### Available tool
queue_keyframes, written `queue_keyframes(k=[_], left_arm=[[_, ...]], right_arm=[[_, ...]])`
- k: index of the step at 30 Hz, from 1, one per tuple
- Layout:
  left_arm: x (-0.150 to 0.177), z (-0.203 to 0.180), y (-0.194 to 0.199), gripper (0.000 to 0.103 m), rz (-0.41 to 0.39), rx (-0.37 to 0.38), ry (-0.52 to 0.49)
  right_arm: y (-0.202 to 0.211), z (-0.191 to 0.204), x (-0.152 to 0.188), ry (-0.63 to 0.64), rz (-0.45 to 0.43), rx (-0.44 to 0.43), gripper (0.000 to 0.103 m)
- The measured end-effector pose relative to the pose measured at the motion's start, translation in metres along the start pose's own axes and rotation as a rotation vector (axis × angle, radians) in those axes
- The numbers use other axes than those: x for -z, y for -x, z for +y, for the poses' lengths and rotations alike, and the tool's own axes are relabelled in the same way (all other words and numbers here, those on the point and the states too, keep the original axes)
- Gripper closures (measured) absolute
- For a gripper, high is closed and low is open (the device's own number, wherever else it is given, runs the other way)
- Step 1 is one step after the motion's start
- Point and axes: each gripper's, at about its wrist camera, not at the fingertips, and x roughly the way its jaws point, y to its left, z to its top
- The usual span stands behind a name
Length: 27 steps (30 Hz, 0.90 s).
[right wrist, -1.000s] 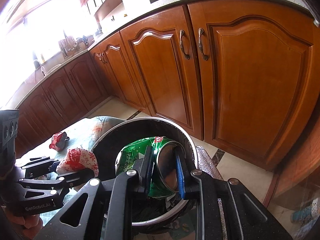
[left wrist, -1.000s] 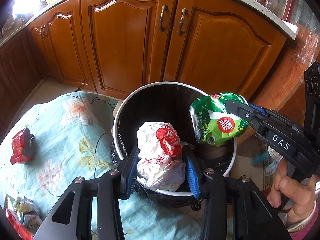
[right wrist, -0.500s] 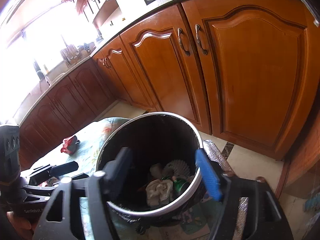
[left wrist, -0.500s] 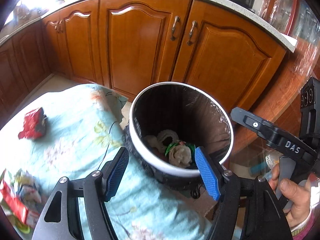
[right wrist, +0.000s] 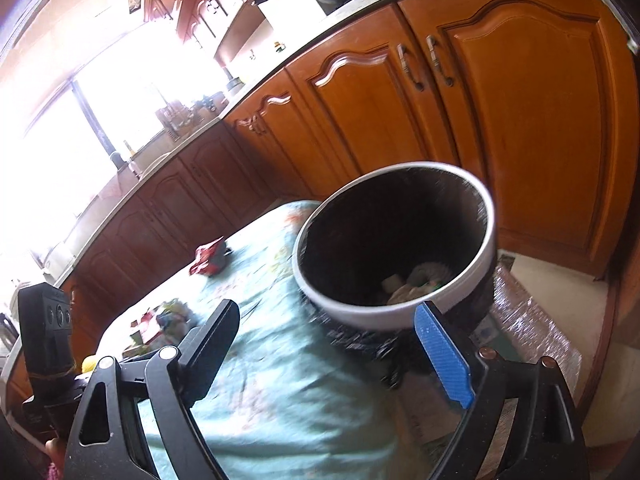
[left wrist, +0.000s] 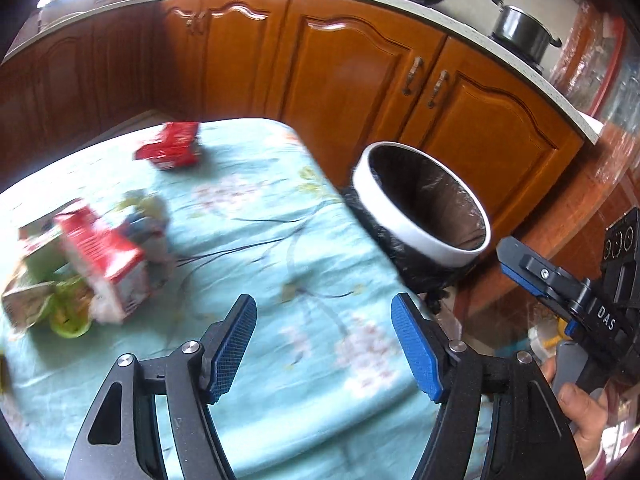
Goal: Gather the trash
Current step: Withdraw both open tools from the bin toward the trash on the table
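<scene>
A white-rimmed trash bin point(left wrist: 416, 236) with a black liner stands beside the table; it also shows in the right wrist view point(right wrist: 360, 312), with dropped trash point(right wrist: 416, 284) at its bottom. My left gripper point(left wrist: 324, 344) is open and empty above the teal floral tablecloth point(left wrist: 256, 200). My right gripper point(right wrist: 328, 344) is open and empty just in front of the bin. A red wrapper point(left wrist: 172, 148) lies far on the table. A pile of cartons and wrappers point(left wrist: 80, 264) lies at the left.
Wooden cabinets point(left wrist: 360, 60) stand behind the table and bin. A pot point(left wrist: 520, 32) sits on the counter. The right gripper's body point(left wrist: 568, 296) shows at the right of the left wrist view, by the bin. Tiled floor point(right wrist: 560, 280) lies right of the bin.
Both grippers opened and dropped their bags into the bin. Both have since pulled back; the left one swung left over the table toward the trash pile.
</scene>
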Motion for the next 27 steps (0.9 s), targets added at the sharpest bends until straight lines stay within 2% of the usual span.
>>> queue_keyframes(k=[8,18,27], left_arm=[[0.024,0.053,0.041,0.034,-0.024,-0.059,0.106],[0.054,0.097,0.092,0.034,-0.046,-0.116,0.201],[0.066,0.123,0.121,0.034,-0.078,-0.158,0.257]], right_arm=[[-0.015,0.045,0.028,0.046,0.081,-0.075,0.012],[-0.042,0.111,0.060,0.156,0.190,-0.174,0.012],[-0.063,0.158,0.066,0.257,0.254,-0.238,0.012]])
